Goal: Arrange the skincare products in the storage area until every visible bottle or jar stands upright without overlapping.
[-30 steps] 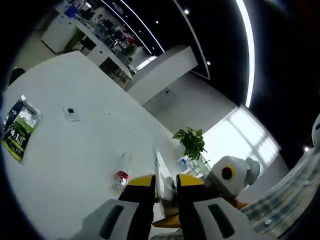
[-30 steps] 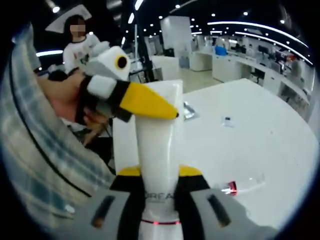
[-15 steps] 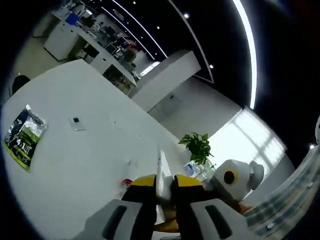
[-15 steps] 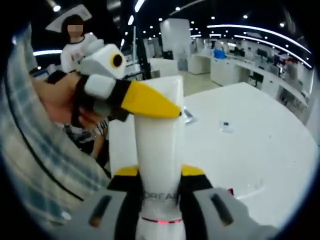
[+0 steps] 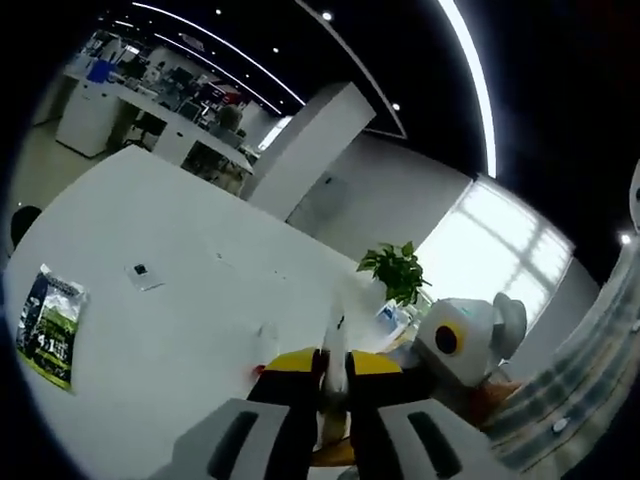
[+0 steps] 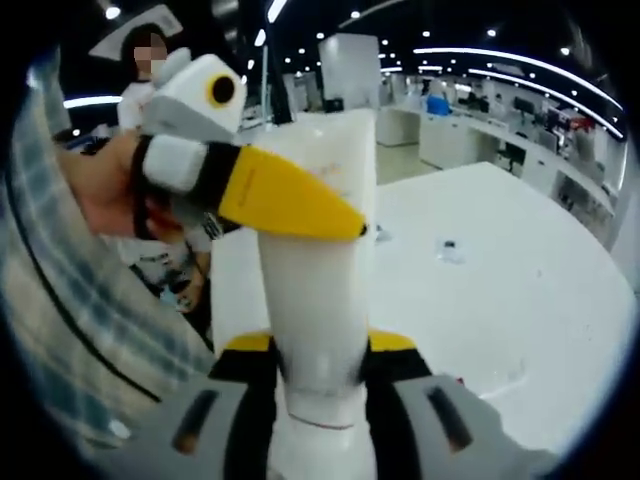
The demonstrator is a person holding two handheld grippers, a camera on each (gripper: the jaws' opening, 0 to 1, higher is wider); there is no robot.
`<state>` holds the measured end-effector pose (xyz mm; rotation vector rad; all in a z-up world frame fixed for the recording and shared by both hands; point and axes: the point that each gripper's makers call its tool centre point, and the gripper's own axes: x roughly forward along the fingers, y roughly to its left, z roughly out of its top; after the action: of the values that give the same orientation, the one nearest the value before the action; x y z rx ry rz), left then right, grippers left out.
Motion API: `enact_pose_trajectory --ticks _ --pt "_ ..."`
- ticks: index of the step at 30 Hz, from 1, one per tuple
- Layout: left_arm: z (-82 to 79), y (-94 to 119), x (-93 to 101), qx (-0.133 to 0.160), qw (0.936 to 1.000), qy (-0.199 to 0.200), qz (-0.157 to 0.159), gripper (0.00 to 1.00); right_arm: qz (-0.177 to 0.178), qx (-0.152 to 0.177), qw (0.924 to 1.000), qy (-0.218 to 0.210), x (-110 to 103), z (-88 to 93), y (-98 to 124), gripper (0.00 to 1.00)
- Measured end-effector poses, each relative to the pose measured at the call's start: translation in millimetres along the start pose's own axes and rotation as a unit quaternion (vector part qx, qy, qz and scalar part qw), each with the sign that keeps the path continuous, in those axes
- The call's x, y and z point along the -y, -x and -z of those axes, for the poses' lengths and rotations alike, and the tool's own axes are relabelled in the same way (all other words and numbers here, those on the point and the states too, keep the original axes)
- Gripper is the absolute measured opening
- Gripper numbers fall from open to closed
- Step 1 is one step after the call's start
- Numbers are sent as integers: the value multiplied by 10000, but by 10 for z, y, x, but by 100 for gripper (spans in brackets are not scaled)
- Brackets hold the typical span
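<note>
A white skincare tube [image 6: 320,290] stands upright between the yellow-tipped jaws of my right gripper [image 6: 320,352], which is shut on its lower part. From the left, my left gripper [image 6: 352,228] reaches across the upper part of the tube, with a yellow finger [image 6: 285,195] lying over it. In the left gripper view, the tube's thin flat end [image 5: 336,352] is pinched edge-on in my left gripper [image 5: 336,368], which is shut on it. Both grippers hold the tube in the air above a white table [image 5: 150,340].
On the table lie a green packet [image 5: 46,326], a small card [image 5: 143,276] and a clear bottle with a red cap [image 5: 264,348]. A potted plant [image 5: 393,272] stands at the far edge. A hand [image 6: 105,190] holds the left gripper, and a person [image 6: 150,60] stands behind.
The tube's printed lettering has gone from the right gripper view, and the tube looks larger there. The left gripper's finger has tilted steeper across it. The left gripper view has swung.
</note>
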<state>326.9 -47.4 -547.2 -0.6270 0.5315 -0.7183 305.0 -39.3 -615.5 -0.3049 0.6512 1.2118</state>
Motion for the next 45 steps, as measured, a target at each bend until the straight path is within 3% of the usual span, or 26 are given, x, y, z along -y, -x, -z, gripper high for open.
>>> enact_pose_trajectory --ticks 8,21,26,33,36,40,44,45 --pt "57 13 -77 -160 9996 -197 -144 8 -153 223 9996 -83 -12 -93 1 32" --pt "223 116 -251 -321 9973 -502 -430 8 -406 -49 9991 68 -94 86 -29 36" --pt "340 126 -291 -540 9951 -698 -446 8 -384 2 9993 34 -102 80 13 40" --pt "447 134 -294 -739 9926 -901 -354 8 -338 -133 9993 37 -196 218 28 42" --pt "549 118 -317 -995 9882 -1128 -293 8 -284 -91 9995 79 -210 200 90 44" --pt "644 79 -308 -1250 9795 -1573 -163 8 -173 -248 9983 506 -161 205 199 47" --pt "723 32 -285 -1457 9675 -2067 -93 8 -169 -418 9949 899 -116 186 299 47" --pt "745 18 -281 -1510 9619 -2278 -94 8 -170 -430 9940 988 -111 171 316 47"
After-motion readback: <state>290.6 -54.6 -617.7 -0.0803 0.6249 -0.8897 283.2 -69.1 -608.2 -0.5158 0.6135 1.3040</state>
